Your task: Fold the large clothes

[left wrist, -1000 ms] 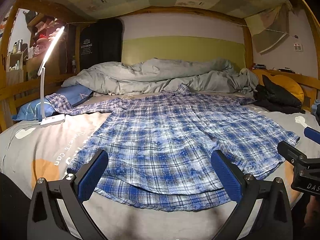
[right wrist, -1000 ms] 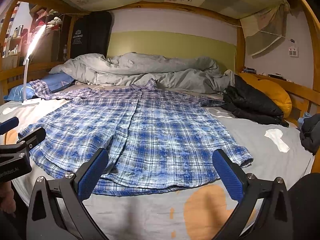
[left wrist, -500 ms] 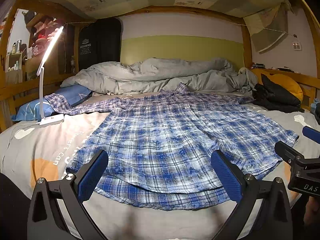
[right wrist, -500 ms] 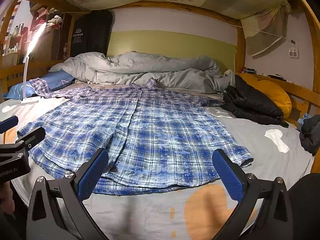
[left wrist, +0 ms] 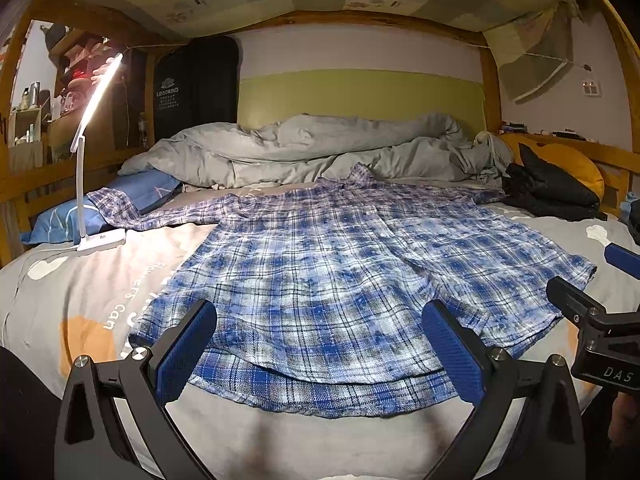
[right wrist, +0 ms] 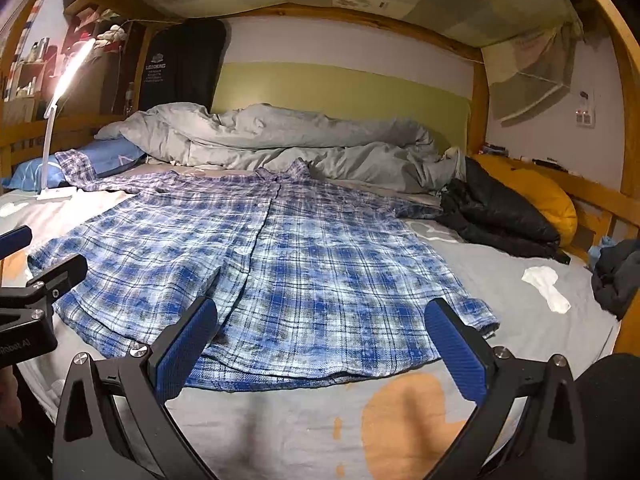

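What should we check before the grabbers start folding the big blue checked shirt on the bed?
1. Plaid shirt lies spread out flat, buttons up: ok.
2. Left gripper open, holding nothing: ok.
3. Right gripper open, holding nothing: ok.
4. Left sleeve free: not ok, its cuff lies on the blue pillow near the lamp.
5. Right sleeve free: cannot tell, it runs toward the black jacket.
6. Hem within reach of both grippers: ok, probably.

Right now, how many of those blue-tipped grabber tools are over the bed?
2. The left gripper hangs over the plaid shirt hem's left part; the right gripper over its right part. Both open.
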`<state>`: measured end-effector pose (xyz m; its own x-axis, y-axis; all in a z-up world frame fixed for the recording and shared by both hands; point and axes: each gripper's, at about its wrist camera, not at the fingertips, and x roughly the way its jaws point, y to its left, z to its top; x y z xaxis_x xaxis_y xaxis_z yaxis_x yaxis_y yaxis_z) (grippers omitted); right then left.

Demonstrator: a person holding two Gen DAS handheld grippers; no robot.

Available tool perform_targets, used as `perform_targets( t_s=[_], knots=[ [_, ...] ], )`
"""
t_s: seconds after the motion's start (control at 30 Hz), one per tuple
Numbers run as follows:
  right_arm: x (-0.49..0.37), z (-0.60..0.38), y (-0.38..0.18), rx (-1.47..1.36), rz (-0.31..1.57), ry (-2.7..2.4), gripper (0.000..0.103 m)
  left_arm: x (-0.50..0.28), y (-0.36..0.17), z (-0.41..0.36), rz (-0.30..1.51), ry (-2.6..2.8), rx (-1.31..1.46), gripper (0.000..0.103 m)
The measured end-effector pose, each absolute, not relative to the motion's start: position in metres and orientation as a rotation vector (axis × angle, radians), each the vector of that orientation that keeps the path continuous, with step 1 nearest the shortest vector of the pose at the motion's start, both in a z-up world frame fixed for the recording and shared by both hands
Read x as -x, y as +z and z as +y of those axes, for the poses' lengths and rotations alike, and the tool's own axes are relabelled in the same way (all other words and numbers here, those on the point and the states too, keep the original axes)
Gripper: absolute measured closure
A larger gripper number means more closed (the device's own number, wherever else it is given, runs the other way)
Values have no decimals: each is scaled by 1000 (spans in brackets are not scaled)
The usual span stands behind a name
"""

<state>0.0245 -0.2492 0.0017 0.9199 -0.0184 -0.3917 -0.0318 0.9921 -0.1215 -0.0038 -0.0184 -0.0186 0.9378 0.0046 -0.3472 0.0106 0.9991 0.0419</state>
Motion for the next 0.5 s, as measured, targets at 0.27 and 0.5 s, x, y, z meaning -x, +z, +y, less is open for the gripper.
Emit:
perform_targets(
  t_s=[0.27, 0.5],
  knots=[
    [-25, -254, 2, 101, 412, 4, 0, 6, -19, -20, 351, 5, -33, 0],
    [-25, -252, 1, 116, 412, 1, 0, 4, -18, -16, 358, 14, -29, 0]
  ],
)
